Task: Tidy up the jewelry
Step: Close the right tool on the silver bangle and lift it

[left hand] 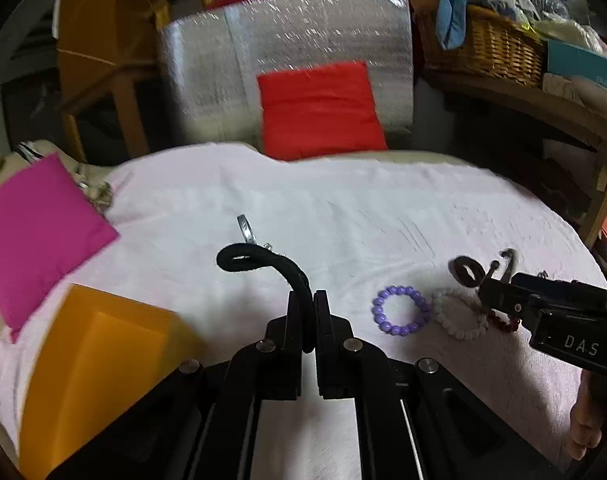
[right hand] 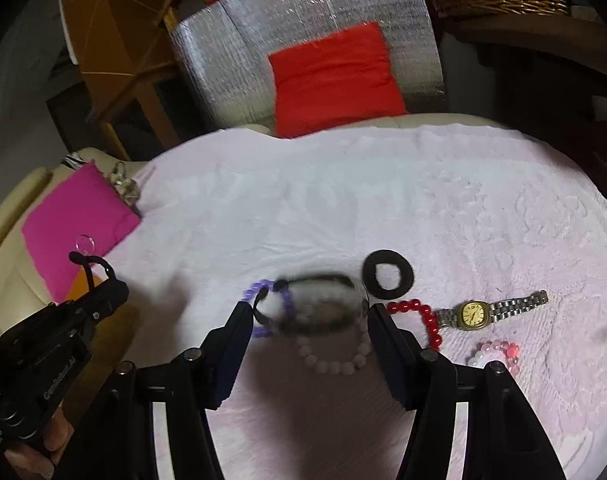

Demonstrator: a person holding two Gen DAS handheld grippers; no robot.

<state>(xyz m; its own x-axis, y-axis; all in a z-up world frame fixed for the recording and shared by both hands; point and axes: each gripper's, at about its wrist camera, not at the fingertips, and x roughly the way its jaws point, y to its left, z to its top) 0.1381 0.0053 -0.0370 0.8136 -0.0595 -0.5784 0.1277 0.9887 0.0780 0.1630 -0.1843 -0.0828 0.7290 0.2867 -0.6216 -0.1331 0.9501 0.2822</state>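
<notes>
Left wrist view shows the left claw [left hand: 308, 300] clamped on a black cord [left hand: 263, 266] above the pink towel [left hand: 343, 208]; beside it sits an orange box [left hand: 99, 364], contents hidden. Right claw [right hand: 309, 314] stands partly open around a blurred dark bangle [right hand: 323, 304], grip unclear. Purple bracelet [left hand: 401, 310], white bracelet [left hand: 459, 314] and wristwatch [right hand: 477, 314] lie loose. Carry the cord gently over the box before releasing.
</notes>
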